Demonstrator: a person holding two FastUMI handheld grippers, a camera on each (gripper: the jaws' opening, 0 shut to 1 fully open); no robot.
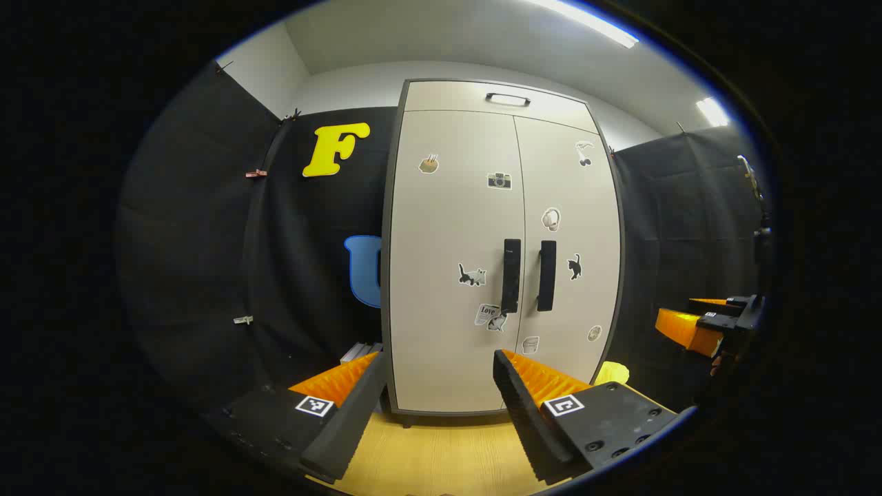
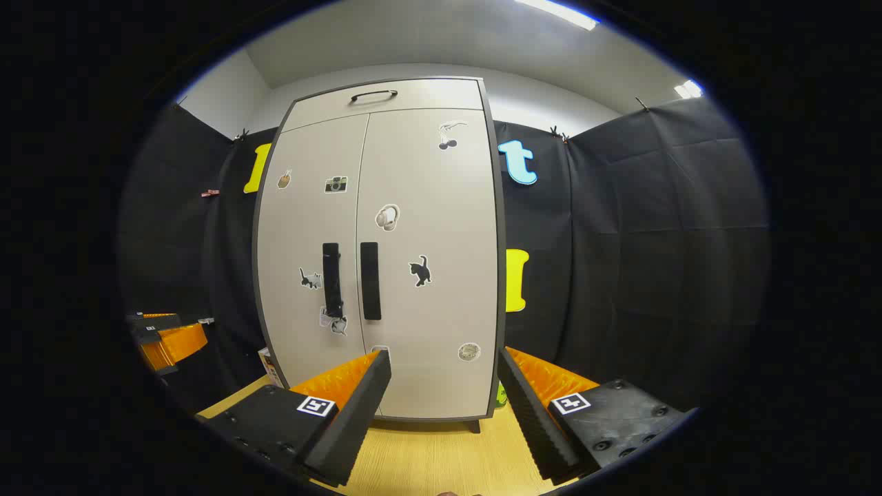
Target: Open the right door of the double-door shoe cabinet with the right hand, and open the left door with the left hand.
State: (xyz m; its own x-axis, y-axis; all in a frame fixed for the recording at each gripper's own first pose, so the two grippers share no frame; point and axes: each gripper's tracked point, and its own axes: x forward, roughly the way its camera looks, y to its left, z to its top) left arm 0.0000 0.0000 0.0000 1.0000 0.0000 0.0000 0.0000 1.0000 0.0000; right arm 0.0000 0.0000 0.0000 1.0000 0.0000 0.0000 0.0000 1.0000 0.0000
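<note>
Beige shoe cabinet [image 1: 482,275] doors closed; left gripper [image 1: 441,372] and right gripper [image 2: 444,368] gape wide

- The one readable word is "Love", on a sticker [image 1: 487,313] low on the cabinet's left door [image 1: 451,262], just left of the left handle [image 1: 510,275], in the left gripper view.
- In the right gripper view the same sticker [image 2: 325,317] is too small to read.
- The other stickers on both doors are pictures only, with no text.
- Square black-and-white markers [image 1: 564,405] sit on the gripper fingers; they are coded patterns and carry no letters or numbers.
- A box [image 2: 271,366] beside the cabinet's foot has print too small to read.
</note>
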